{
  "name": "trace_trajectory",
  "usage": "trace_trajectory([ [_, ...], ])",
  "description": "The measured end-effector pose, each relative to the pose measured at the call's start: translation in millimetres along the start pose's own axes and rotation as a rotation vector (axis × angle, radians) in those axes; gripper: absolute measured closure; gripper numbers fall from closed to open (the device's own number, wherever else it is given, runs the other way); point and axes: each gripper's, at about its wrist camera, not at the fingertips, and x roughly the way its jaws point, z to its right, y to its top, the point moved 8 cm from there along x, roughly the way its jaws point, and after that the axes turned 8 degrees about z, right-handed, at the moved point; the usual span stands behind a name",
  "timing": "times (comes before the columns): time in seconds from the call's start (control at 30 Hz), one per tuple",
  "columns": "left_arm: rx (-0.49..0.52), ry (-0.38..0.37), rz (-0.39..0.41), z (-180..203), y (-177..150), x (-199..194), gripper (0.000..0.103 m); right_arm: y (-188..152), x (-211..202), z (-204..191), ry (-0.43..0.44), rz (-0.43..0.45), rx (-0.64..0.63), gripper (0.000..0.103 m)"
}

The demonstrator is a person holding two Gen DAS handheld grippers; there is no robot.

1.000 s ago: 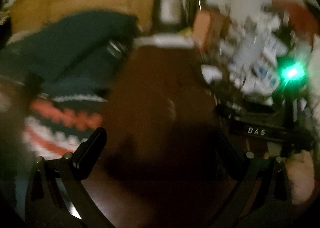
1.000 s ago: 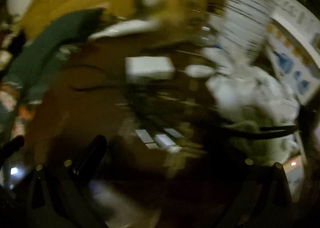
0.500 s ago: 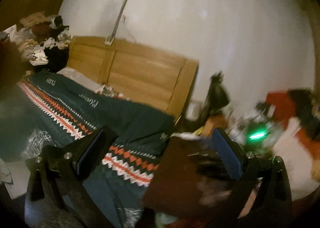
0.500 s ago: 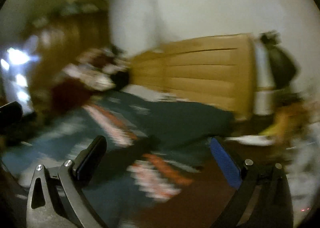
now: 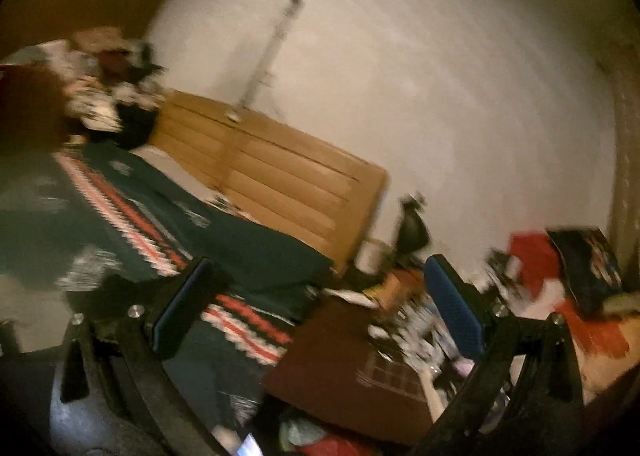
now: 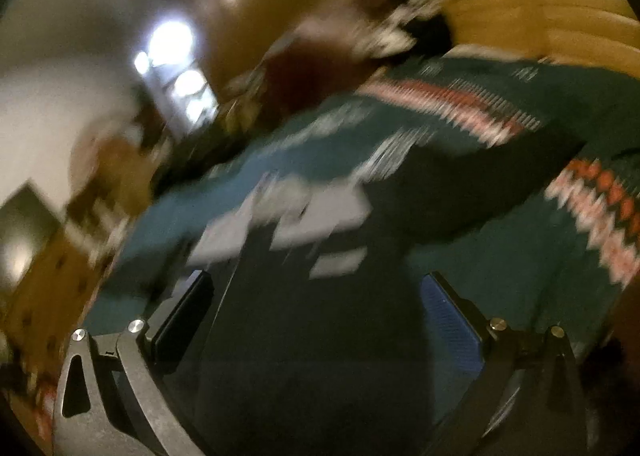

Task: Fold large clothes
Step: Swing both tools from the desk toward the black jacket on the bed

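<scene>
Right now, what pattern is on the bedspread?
Dark teal bedspread with red-and-white zigzag bands, clearest in the left wrist view.

Blanket (image 5: 132, 192) lies spread on the bed, headboard (image 5: 280, 172) behind it against the wall (image 5: 440, 76). Clothes heap (image 5: 108, 92) at far left of headboard. Small table (image 5: 352, 368) right of bed, clutter beyond. Garment (image 6: 320, 336) lies on blanket, in front of right gripper (image 6: 316, 320).

Home bedroom, dim light. Bed (image 5: 256, 252) with teal patterned blanket (image 5: 132, 212), slatted wooden headboard (image 5: 280, 172) against plain white wall (image 5: 440, 76). Heaped clothes (image 5: 108, 96) at far side, cluttered brown side table (image 5: 344, 368) beside bed, dark wardrobe (image 6: 280, 8).
</scene>
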Motion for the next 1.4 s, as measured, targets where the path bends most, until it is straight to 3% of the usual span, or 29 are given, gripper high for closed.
trace_trajectory([
  [0.1, -0.045, 0.121, 0.087, -49.7, 20.4, -36.4, 0.0, -76.9, -10.9, -36.6, 0.12, -0.15, 0.064, 0.0],
  [0.17, -0.085, 0.199, 0.147, -82.7, 35.8, -66.2, 0.0, -118.4, -26.8, -86.6, 0.263, -0.266, 0.16, 0.0],
  [0.23, -0.077, 0.306, 0.224, -109.0, 53.3, -105.3, 0.0, -137.6, -32.8, -136.4, 0.37, -0.352, 0.107, 0.0],
  [0.3, -0.077, 0.376, 0.288, -126.8, 69.4, -141.5, 0.0, -136.2, -37.0, -155.4, 0.36, -0.332, 0.024, 0.0],
  [0.4, -0.128, 0.467, 0.365, -165.9, 87.5, -214.9, 0.0, -112.3, -21.1, -149.4, 0.251, -0.25, -0.048, 0.0],
  [0.5, -0.269, 0.51, 0.469, -208.5, 89.6, -275.5, 0.0, -93.0, 4.2, -152.8, 0.204, -0.225, -0.072, 0.0],
  [0.57, -0.393, 0.506, 0.593, -234.7, 82.6, -317.9, 0.0, -91.6, 13.9, -173.0, 0.231, -0.233, -0.088, 0.0],
  [0.6, -0.43, 0.537, 0.621, -245.4, 77.0, -324.4, 0.0, -91.2, 15.6, -184.5, 0.253, -0.242, -0.091, 0.0],
  [0.63, -0.439, 0.581, 0.617, -255.9, 73.0, -332.7, 0.0, -95.1, 17.5, -205.5, 0.292, -0.258, -0.102, 0.0],
  [0.67, -0.402, 0.672, 0.59, -263.6, 71.1, -342.8, 0.0, -90.4, 24.6, -211.4, 0.319, -0.274, -0.112, 0.0],
  [0.73, -0.226, 0.91, 0.558, -265.6, 76.8, -370.9, 0.0, -93.8, 26.0, -232.9, 0.353, -0.279, -0.147, 0.0],
  [0.8, 0.035, 1.198, 0.503, -259.2, 89.2, -403.6, 0.0, -87.2, 24.5, -240.9, 0.323, -0.219, -0.224, 0.0],
  [0.87, 0.232, 1.406, 0.453, -258.6, 92.4, -433.0, 0.0, -71.7, 21.4, -238.1, 0.248, -0.114, -0.347, 0.0],
  [0.9, 0.272, 1.451, 0.445, -263.8, 88.7, -448.4, 0.0, -65.0, 20.6, -235.5, 0.213, -0.068, -0.403, 0.0],
  [0.97, 0.233, 1.458, 0.415, -290.8, 74.0, -477.0, 0.0, -60.7, 33.7, -227.1, 0.144, -0.037, -0.509, 0.0],
  [1.0, 0.169, 1.488, 0.387, -308.7, 62.9, -487.0, 0.0, -65.3, 45.5, -220.0, 0.122, -0.078, -0.527, 0.0],
  [1.03, 0.091, 1.514, 0.353, -328.6, 46.0, -503.1, 0.0, -77.3, 66.9, -206.7, 0.105, -0.181, -0.525, 0.0],
  [1.1, -0.081, 1.505, 0.301, -370.5, 4.3, -522.0, 0.0, -99.8, 95.8, -178.9, 0.085, -0.332, -0.483, 0.0],
  [1.2, -0.313, 1.49, 0.246, -422.8, -55.3, -541.2, 0.0, -127.6, 126.2, -124.2, -0.033, -0.421, -0.46, 0.0],
  [1.27, -0.402, 1.475, 0.185, -445.7, -88.1, -551.6, 0.0, -143.8, 141.0, -89.6, -0.116, -0.453, -0.477, 0.0],
  [1.33, -0.444, 1.472, 0.1, -465.5, -115.0, -533.2, 0.0, -152.8, 146.2, -66.1, -0.166, -0.465, -0.477, 0.0],
  [1.4, -0.459, 1.478, 0.059, -469.1, -132.4, -555.6, 0.0, -160.4, 151.6, -42.1, -0.21, -0.479, -0.47, 0.0],
])
